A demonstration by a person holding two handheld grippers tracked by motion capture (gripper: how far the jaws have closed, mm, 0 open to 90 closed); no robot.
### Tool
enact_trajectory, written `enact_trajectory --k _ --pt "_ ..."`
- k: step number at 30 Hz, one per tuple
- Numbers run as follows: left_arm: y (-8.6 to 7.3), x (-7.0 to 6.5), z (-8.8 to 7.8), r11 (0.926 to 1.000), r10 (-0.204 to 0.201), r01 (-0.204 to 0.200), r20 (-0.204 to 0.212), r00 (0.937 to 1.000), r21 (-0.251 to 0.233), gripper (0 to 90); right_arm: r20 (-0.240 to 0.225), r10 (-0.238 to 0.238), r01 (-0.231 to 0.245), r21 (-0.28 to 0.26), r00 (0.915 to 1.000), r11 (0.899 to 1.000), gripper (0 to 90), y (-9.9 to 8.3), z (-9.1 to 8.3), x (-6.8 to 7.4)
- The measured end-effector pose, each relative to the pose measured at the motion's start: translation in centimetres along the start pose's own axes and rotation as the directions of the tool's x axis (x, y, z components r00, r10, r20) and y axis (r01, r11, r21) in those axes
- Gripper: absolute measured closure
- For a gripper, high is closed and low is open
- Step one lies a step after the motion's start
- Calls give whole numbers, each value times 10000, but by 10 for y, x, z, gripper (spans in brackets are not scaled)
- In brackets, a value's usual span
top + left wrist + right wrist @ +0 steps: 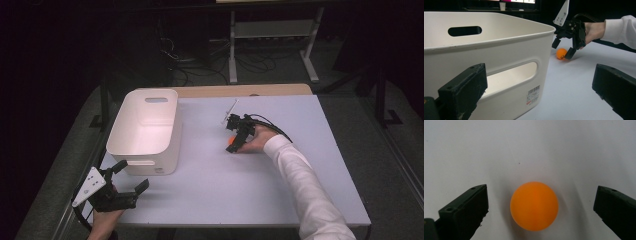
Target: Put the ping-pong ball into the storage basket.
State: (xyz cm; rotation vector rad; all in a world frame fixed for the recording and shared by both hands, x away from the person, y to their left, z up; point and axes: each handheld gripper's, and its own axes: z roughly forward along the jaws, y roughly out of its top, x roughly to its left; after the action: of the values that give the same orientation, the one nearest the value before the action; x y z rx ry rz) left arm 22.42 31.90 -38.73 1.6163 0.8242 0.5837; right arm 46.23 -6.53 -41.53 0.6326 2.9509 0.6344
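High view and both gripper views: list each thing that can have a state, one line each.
Small orange ball: resting on the table, between the open jaws, ungripped.
White plastic bin with handle slots: upright, nothing seen inside.
Right gripper: open, jaws either side of the ball.
Left gripper: open, holding nothing, near the bin's front corner.
Pale grey table: bears the bin and the ball.
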Motion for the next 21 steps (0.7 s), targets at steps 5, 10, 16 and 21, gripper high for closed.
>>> enact_trajectory --k 5,10,16,21 --pt "0 0 0 10000 25 -25 6 10000 7 0 -173 -89 90 54 9998 9999 81 0 0 0" --pt "0 0 0 10000 1 -1 34 10000 11 0 -219 -22 24 103 9998 9999 170 -1 -3 -2" --pt "0 0 0 10000 -12 12 28 10000 15 0 -189 -277 277 -4 9994 9996 290 0 -6 -2" --pt "0 0 0 10000 1 -2 36 10000 25 0 -221 -250 250 27 9994 9997 346 0 -6 -3"
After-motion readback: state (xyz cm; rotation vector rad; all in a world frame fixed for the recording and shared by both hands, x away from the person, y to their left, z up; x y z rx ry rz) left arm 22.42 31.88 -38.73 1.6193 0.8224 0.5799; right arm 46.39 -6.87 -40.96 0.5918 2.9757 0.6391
